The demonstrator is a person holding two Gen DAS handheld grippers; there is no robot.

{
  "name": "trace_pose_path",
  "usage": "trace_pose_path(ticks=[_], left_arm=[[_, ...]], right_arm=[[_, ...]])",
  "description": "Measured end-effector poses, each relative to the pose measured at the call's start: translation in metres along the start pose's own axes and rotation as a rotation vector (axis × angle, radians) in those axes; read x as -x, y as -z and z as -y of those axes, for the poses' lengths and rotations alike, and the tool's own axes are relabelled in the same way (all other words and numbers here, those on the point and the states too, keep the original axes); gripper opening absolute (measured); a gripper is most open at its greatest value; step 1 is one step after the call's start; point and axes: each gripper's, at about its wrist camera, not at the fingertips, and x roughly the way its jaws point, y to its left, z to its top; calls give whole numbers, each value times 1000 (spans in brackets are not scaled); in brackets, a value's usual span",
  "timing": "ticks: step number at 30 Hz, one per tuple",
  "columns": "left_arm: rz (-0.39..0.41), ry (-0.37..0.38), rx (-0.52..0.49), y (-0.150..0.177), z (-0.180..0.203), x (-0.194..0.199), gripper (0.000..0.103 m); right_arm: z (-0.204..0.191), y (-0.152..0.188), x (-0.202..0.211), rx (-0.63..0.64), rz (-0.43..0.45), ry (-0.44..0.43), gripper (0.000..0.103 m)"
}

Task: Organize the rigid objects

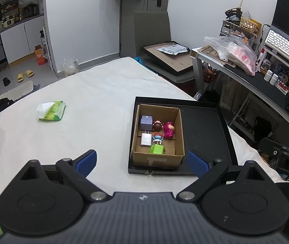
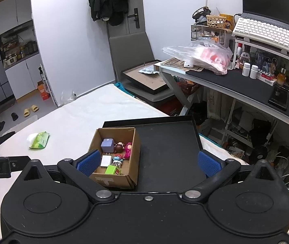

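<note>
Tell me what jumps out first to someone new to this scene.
A cardboard box of small bright things sits in the left part of a black tray on the white bed; a pink figurine and green charger stand out. Both open grippers hover short of it.

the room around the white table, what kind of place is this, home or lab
Most likely a small lived-in apartment room, not a lab. A desk holds a laptop and keyboard, slippers lie on the floor by a kitchen nook, and dark clothing hangs on the door.
</note>
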Motion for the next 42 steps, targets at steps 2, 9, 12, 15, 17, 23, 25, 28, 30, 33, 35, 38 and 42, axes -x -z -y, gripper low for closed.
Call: trace_pose_path(ticks=[2,9,12,15,17,23,25,28,30,33,35,38,42], left_arm=[[-1,1,0,0,0,0,95],[1,2,-5,0,2,1,95],[1,1,-7,0,2,1,95],[1,1,-7,0,2,1,95],[2,2,-9,0,2,1,95],[1,2,-9,0,3,2,95],[2,2,-11,0,3,2,95],[0,4,-13,0,4,2,95],[0,6,-13,0,3,2,95],[-2,7,-15,0,2,1,95],[-3,7,-15,0,2,1,95],[-3,8,-16,1,3,1,95],[-6,9,-17,2,2,-1,95]], right_arm=[[-1,0,0,3,-2,6,103],[-4,0,-2,19,-13,19,103],[-5,0,-3,25,-9,26,103],[-5,1,-2,26,-9,26,103],[-5,1,-2,27,-9,25,103],[-5,1,-2,29,-12,33,103],[-5,1,-2,26,-14,29,103],[-3,0,0,22,-12,27,103],[-1,0,0,22,-8,40,103],[0,0,2,17,-5,41,103],[1,0,1,17,-5,45,103],[3,1,1,16,-6,53,103],[2,2,-1,23,-11,59,103]])
